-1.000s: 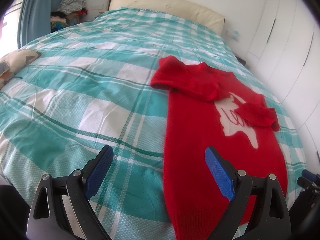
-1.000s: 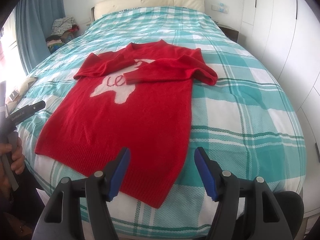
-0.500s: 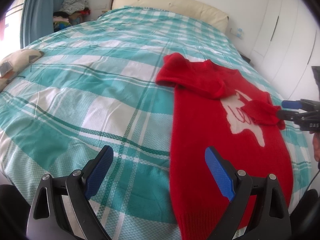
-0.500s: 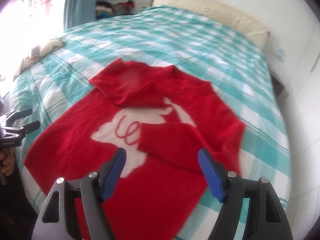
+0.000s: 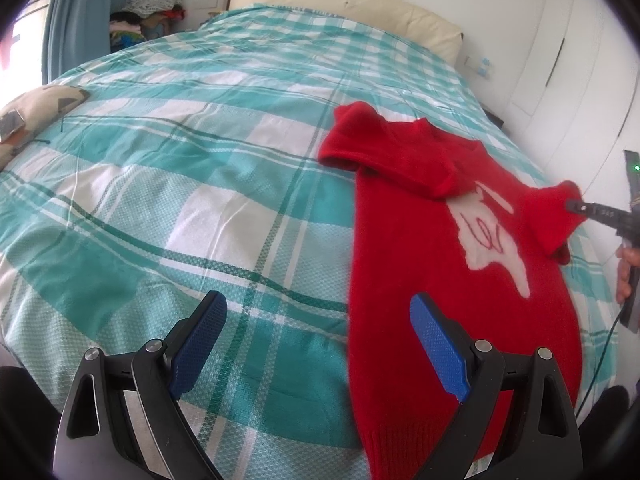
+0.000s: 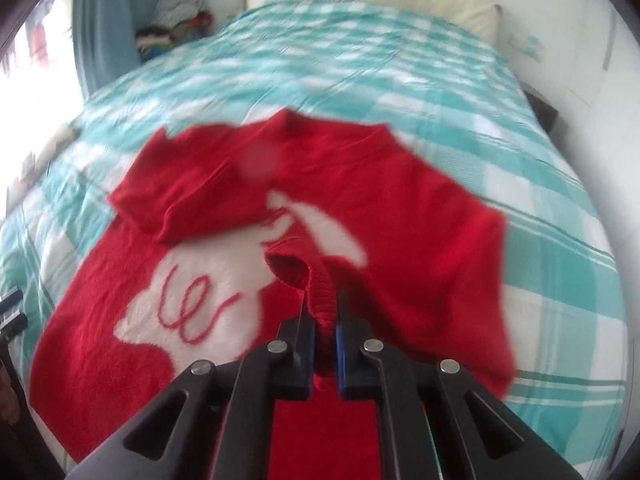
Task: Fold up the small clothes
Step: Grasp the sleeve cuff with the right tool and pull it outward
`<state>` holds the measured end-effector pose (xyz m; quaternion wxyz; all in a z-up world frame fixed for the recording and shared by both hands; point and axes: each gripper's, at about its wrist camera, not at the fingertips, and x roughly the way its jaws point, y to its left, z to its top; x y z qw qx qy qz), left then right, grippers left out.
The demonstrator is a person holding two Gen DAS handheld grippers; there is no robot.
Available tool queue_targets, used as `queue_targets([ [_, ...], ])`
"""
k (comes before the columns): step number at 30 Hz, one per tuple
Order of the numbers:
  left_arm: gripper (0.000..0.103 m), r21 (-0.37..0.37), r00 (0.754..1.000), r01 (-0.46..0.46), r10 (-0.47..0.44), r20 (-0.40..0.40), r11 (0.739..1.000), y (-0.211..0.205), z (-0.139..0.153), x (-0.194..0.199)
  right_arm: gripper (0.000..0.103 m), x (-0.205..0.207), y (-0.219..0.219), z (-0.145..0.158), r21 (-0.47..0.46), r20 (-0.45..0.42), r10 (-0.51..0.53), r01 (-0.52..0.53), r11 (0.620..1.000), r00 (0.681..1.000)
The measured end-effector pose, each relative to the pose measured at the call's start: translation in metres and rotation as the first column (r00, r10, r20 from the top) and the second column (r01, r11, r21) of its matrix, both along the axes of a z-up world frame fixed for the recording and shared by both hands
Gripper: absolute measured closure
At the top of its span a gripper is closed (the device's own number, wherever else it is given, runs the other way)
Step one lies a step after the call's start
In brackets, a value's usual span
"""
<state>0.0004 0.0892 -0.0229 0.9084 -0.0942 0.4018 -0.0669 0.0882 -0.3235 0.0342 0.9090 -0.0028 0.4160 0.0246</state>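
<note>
Now right claw point(image 6: 322, 316) clamped on sleeve cuff point(image 6: 316, 284) of red sweater point(image 5: 460, 280), flat on bed point(image 5: 200, 168), long axis near-to-far. Left claw point(image 5: 316, 344) apart, empty, near hem's left corner; sweater body lies right of it.

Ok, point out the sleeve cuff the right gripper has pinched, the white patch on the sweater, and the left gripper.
sleeve cuff point(image 6: 320, 296), right wrist view, ribbed edge between the pads.
white patch point(image 5: 492, 240), left wrist view, its middle.
left gripper point(image 5: 316, 344), left wrist view, gap between its open fingertips.
</note>
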Motion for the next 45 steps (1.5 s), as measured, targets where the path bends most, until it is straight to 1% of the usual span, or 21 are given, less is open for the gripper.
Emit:
queue_targets([
  [1, 0.009, 0.003, 1.000, 0.002, -0.002, 0.000, 1.000, -0.002, 0.000, 0.000, 0.095, -0.010, -0.031, 0.013, 0.027, 0.032, -0.079, 0.078, 0.997, 0.996],
  [2, 0.009, 0.005, 1.000, 0.001, -0.001, 0.001, 1.000, -0.002, 0.000, -0.001, 0.095, -0.022, -0.063, 0.024, 0.055, 0.060, -0.162, 0.159, 0.986, 0.985],
  [3, 0.009, 0.010, 1.000, 0.002, -0.002, 0.001, 1.000, -0.003, 0.000, -0.001, 0.095, -0.036, -0.094, 0.032, 0.083, 0.078, -0.242, 0.236, 0.968, 0.967],
  [5, 0.009, 0.018, 1.000, 0.004, -0.004, 0.000, 1.000, -0.005, -0.001, -0.001, 0.095, -0.067, -0.153, 0.038, 0.147, 0.080, -0.384, 0.370, 0.917, 0.920],
  [8, 0.009, 0.022, 1.000, 0.005, -0.005, -0.004, 1.000, -0.007, -0.003, -0.001, 0.095, -0.109, -0.215, 0.030, 0.180, 0.047, -0.530, 0.515, 0.838, 0.847],
  [10, 0.009, 0.029, 1.000, 0.008, -0.007, -0.010, 1.000, -0.009, -0.005, 0.001, 0.095, -0.128, -0.240, 0.014, 0.199, 0.003, -0.582, 0.570, 0.797, 0.813],
  [11, 0.009, 0.033, 1.000, 0.010, -0.009, -0.013, 0.999, -0.010, -0.006, 0.001, 0.095, -0.134, -0.248, 0.005, 0.220, -0.020, -0.595, 0.585, 0.781, 0.803],
  [15, 0.009, 0.056, 1.000, 0.020, -0.019, -0.011, 0.998, -0.015, -0.009, -0.001, 0.095, -0.150, -0.261, -0.030, 0.303, -0.065, -0.622, 0.610, 0.733, 0.780],
  [17, 0.009, 0.073, 1.000, 0.018, -0.018, -0.002, 0.997, -0.015, -0.008, -0.003, 0.095, -0.154, -0.262, -0.043, 0.323, -0.082, -0.637, 0.625, 0.711, 0.767],
  [20, 0.009, 0.080, 1.000, 0.011, -0.011, 0.001, 0.997, -0.013, -0.008, -0.004, 0.095, -0.158, -0.266, -0.054, 0.296, -0.100, -0.665, 0.661, 0.690, 0.740],
  [23, 0.009, 0.063, 1.000, 0.009, -0.009, -0.006, 0.998, -0.012, -0.008, -0.002, 0.096, -0.168, -0.276, -0.060, 0.229, -0.125, -0.718, 0.724, 0.651, 0.685],
  [24, 0.009, 0.061, 1.000, 0.010, -0.010, -0.007, 0.998, -0.012, -0.008, -0.002, 0.096, -0.171, -0.279, -0.062, 0.221, -0.137, -0.730, 0.739, 0.637, 0.670],
  [26, 0.009, 0.066, 1.000, 0.012, -0.012, -0.005, 0.998, -0.012, -0.008, -0.002, 0.096, -0.174, -0.284, -0.067, 0.226, -0.160, -0.729, 0.743, 0.630, 0.666],
  [29, 0.009, 0.071, 1.000, 0.016, -0.016, -0.006, 0.997, -0.013, -0.009, -0.001, 0.096, -0.174, -0.285, -0.070, 0.225, -0.164, -0.728, 0.744, 0.629, 0.665],
  [31, 0.009, 0.069, 1.000, 0.015, -0.015, -0.005, 0.997, -0.013, -0.009, -0.001, 0.096, -0.177, -0.289, -0.074, 0.261, -0.180, -0.729, 0.746, 0.612, 0.661],
  [35, 0.009, 0.060, 1.000, 0.005, -0.005, -0.005, 0.998, -0.010, -0.009, -0.001, 0.095, -0.188, -0.302, -0.078, 0.375, -0.197, -0.732, 0.740, 0.559, 0.652],
  [37, 0.009, 0.061, 1.000, 0.006, -0.006, -0.009, 0.998, -0.011, -0.010, -0.001, 0.094, -0.193, -0.300, -0.073, 0.358, -0.191, -0.739, 0.747, 0.560, 0.646],
  [39, 0.009, 0.068, 1.000, 0.011, -0.011, -0.012, 0.998, -0.013, -0.011, -0.001, 0.091, -0.199, -0.298, -0.068, 0.325, -0.183, -0.760, 0.768, 0.552, 0.624],
  [42, 0.009, 0.080, 1.000, 0.018, -0.017, -0.013, 0.997, -0.016, -0.012, -0.001, 0.089, -0.210, -0.292, -0.058, 0.279, -0.151, -0.806, 0.807, 0.521, 0.572],
  [43, 0.009, 0.084, 1.000, 0.017, -0.016, -0.014, 0.996, -0.016, -0.012, -0.002, 0.089, -0.212, -0.291, -0.055, 0.272, -0.137, -0.818, 0.815, 0.511, 0.559],
  [45, 0.009, 0.092, 1.000, 0.011, -0.009, -0.022, 0.996, -0.015, -0.012, -0.002, 0.089, -0.223, -0.285, -0.048, 0.297, -0.111, -0.838, 0.823, 0.485, 0.534],
])
